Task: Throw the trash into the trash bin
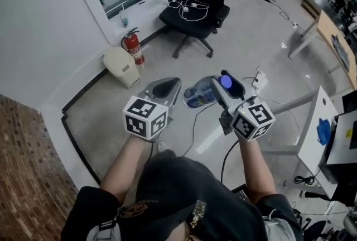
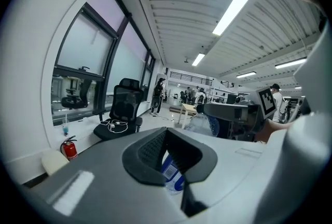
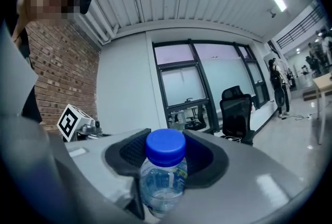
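Observation:
My right gripper (image 1: pixel 220 91) is shut on a clear plastic bottle (image 1: pixel 199 95) with a blue cap (image 1: pixel 226 81). In the right gripper view the bottle (image 3: pixel 163 181) stands upright between the dark pads. My left gripper (image 1: pixel 163 89) is beside it on the left. In the left gripper view a small white and blue labelled container (image 2: pixel 171 172) sits low between that gripper's jaws, which close on it. A beige lidded trash bin (image 1: pixel 121 66) stands on the floor by the wall, ahead and to the left of both grippers. It also shows in the left gripper view as a pale trash bin (image 2: pixel 52 162).
A red fire extinguisher (image 1: pixel 133 46) stands right beside the bin. A black office chair (image 1: pixel 195 5) with a cable on its seat is farther off. A white table (image 1: pixel 318 123) and floor cables lie to the right. People stand far down the room.

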`<state>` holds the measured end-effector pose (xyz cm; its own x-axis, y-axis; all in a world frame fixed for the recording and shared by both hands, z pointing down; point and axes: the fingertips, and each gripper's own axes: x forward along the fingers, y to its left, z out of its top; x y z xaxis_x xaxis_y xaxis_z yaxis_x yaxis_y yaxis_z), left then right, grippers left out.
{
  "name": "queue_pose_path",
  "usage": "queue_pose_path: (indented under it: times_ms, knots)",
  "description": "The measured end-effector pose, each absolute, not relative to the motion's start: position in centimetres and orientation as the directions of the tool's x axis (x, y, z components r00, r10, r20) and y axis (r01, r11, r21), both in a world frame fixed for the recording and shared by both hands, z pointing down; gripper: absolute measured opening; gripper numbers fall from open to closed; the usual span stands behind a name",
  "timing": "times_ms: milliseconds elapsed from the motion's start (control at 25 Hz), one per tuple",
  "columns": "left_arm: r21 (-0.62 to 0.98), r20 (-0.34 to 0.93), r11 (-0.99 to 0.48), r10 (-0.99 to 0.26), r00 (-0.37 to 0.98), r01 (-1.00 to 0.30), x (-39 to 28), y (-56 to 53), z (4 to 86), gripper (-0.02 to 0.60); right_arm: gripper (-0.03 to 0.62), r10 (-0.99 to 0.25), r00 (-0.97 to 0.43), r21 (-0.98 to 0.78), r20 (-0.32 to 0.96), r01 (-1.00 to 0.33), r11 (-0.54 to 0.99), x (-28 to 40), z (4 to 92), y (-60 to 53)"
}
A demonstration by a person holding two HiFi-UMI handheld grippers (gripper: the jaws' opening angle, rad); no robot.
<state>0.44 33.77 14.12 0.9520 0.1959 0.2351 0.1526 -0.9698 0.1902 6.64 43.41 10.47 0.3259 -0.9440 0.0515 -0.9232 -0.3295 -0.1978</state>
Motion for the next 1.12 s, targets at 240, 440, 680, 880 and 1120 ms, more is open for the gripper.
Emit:
queue_pose_path:
  times_ms: [240,440,680,880,1120]
  knots:
    - [0.175,0.267,-0.984,0.089,0.96,0.043,-1.8,24.6,15.9,0.008,0.19,-0.972,0.222,-0.192,0.077,-0.953,-0.233,5.4,11.2,33.8]
    - [0.194,0.284,-0.98,0.024,0.958,-0.033,-3.7,18.6,17.4,0.008,0.19,-0.985,0.145,-0.193,0.092,-0.968,-0.16,4.2,11.5,27.3]
    - [0.199,0.282,-0.973,-0.055,0.958,-0.115,-4.0,14.1,17.9,0.008,0.19,-0.994,0.043,-0.185,0.101,-0.981,-0.062,4.0,12.1,21.6]
    - [0.195,0.3,-0.961,-0.132,0.945,-0.196,-3.1,10.4,18.7,0.008,0.19,-0.994,-0.03,-0.176,0.106,-0.984,0.011,5.6,12.8,17.2]
    - [0.181,0.333,-0.941,-0.214,0.918,-0.285,0.7,6.2,19.8,0.008,0.19,-0.988,-0.122,-0.196,0.09,-0.975,0.102,10.3,13.7,12.5]
